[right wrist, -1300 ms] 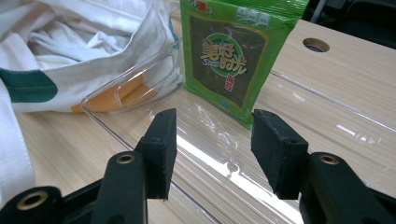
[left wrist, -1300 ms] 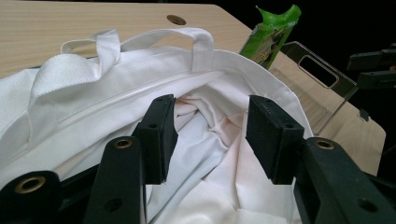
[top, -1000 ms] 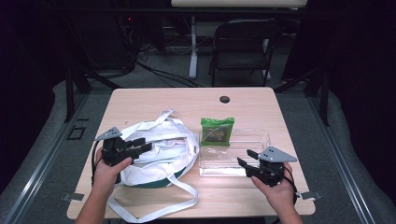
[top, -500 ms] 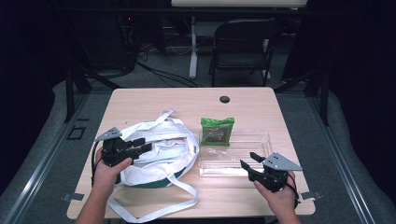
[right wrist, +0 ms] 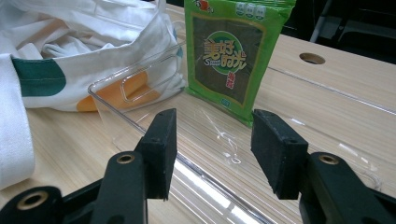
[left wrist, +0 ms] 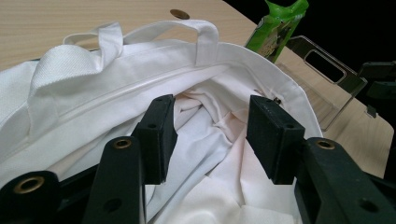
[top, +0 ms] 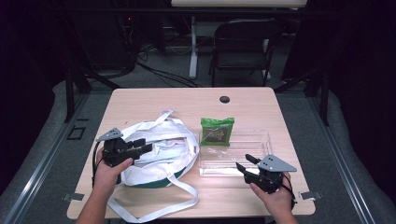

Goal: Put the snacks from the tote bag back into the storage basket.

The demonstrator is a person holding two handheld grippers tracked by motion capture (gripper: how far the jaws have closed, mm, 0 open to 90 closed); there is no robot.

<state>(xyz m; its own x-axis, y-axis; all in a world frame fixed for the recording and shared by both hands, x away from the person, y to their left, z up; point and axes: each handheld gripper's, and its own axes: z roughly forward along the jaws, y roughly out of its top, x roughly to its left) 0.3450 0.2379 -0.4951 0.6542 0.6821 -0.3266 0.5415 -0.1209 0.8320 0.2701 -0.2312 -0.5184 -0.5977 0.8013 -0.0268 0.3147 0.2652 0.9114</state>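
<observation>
The left gripper [top: 140,145] hangs over the near-left part of the white tote bag [top: 159,151], its jaws parted with nothing between them. In the left gripper view its gripper [left wrist: 210,135] looks straight down into the bag's open mouth, where crumpled white cloth [left wrist: 210,154] lies loose inside the hemmed rim, and one handle loop [left wrist: 205,35] arches over the far edge. The person's left hand [top: 109,168] holds it from behind, the grey three-cornered plate on top.

The right gripper [top: 245,164] sits at the near-right corner of the surface [top: 261,105], jaws spread wide and empty, aimed toward the clear plastic tray [top: 254,140] — just short of its near wall. In the right gripper view that gripper [right wrist: 212,144] frames the tray's transparent rim [right wrist: 140,123], with a handle cut-out in the end wall.

A green snack packet [top: 217,130] leans tilted against the tray's far-left part, its lower edge resting inside the tray; the right gripper view shows its printed front [right wrist: 231,56] facing the camera. The tote, bearing a dark green patch [right wrist: 39,77] and an orange one, lies touching the tray's left end. One long white strap [top: 163,207] trails across the wood toward the near edge. A dark round hole [top: 224,99] sits near the far edge of the surface — beyond it stands a folding chair [top: 243,46] on the floor.
</observation>
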